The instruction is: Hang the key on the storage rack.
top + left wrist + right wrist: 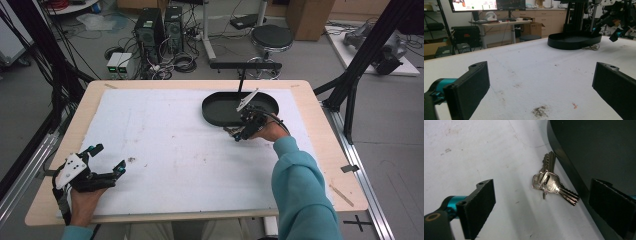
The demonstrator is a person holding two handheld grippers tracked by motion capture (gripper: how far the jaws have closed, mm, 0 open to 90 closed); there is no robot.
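A small bunch of silver keys (pixel 551 185) lies flat on the white mat, right against the outer wall of a black oval tray (pixel 599 150). My right gripper (pixel 541 185) is low over the keys with its jaws wide apart. One pad stands on the mat side, the other over the tray's rim, and neither touches the keys. From above, my right gripper (pixel 240 131) sits at the near edge of the tray (pixel 210 107). At the near left of the table my left gripper (pixel 110 156) rests open, with nothing between its jaws (pixel 541 66).
A white mat (pixel 175 150) with a few dark stains covers the wooden table (pixel 320 150). A black frame post (pixel 350 85) stands off the right edge. Computers, cables and a stool (pixel 272 37) are on the floor beyond the far edge.
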